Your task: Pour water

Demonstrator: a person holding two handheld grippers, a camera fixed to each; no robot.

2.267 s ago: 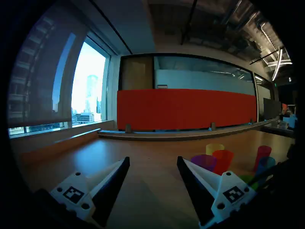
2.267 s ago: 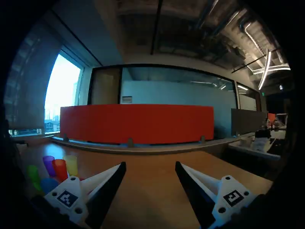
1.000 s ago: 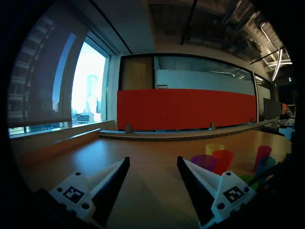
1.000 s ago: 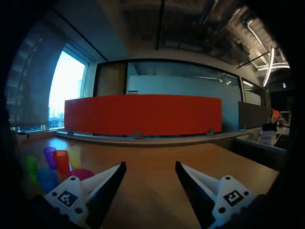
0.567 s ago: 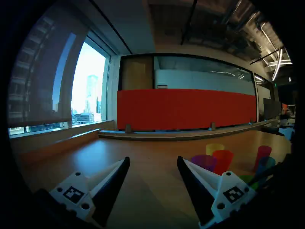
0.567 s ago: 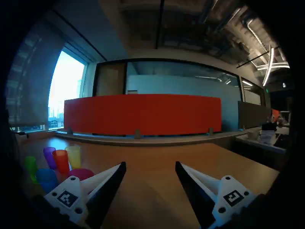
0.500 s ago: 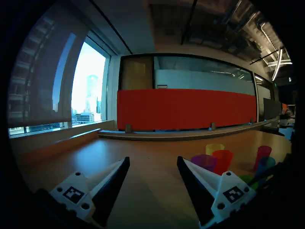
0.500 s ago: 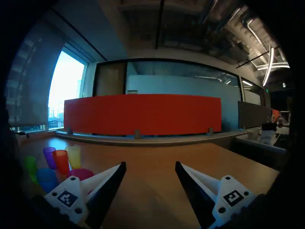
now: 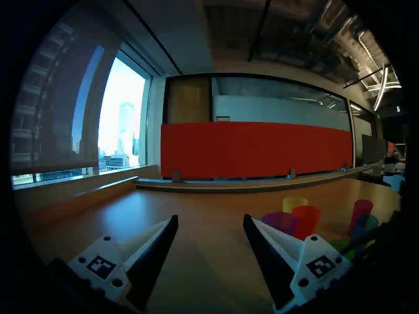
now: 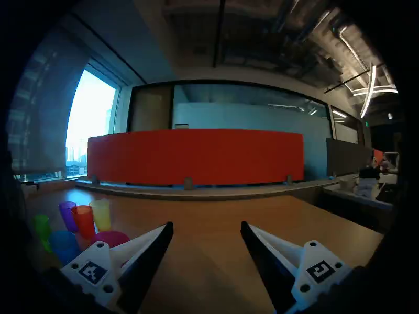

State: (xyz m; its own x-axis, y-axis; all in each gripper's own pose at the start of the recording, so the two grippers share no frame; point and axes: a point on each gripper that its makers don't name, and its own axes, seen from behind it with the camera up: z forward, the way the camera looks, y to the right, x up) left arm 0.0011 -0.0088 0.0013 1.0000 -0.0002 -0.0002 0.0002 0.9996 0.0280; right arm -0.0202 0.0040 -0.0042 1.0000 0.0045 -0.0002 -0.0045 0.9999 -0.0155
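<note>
Several coloured plastic cups stand grouped on the wooden table (image 9: 209,209). In the left gripper view they sit at the right: a purple cup (image 9: 281,220), an orange cup (image 9: 308,218), a yellow cup (image 9: 293,202), a pink cup (image 9: 361,211), a blue cup (image 9: 366,224). My left gripper (image 9: 210,222) is open, low over the table, left of them. In the right gripper view the group is at the left: purple cup (image 10: 67,214), orange cup (image 10: 84,221), yellow cup (image 10: 101,213), green cup (image 10: 42,227), blue cup (image 10: 64,245), magenta cup (image 10: 111,238). My right gripper (image 10: 206,227) is open, right of them.
A red partition (image 9: 255,149) stands along the table's far edge (image 9: 246,184). A window (image 9: 119,125) and a wooden ledge (image 9: 78,191) run along the left. Other desks with objects (image 10: 366,193) lie far right.
The right gripper view rose slightly and shifted between 2.3 s and 1.0 s ago, bringing more cups into sight; since then it holds still. The left gripper has not moved.
</note>
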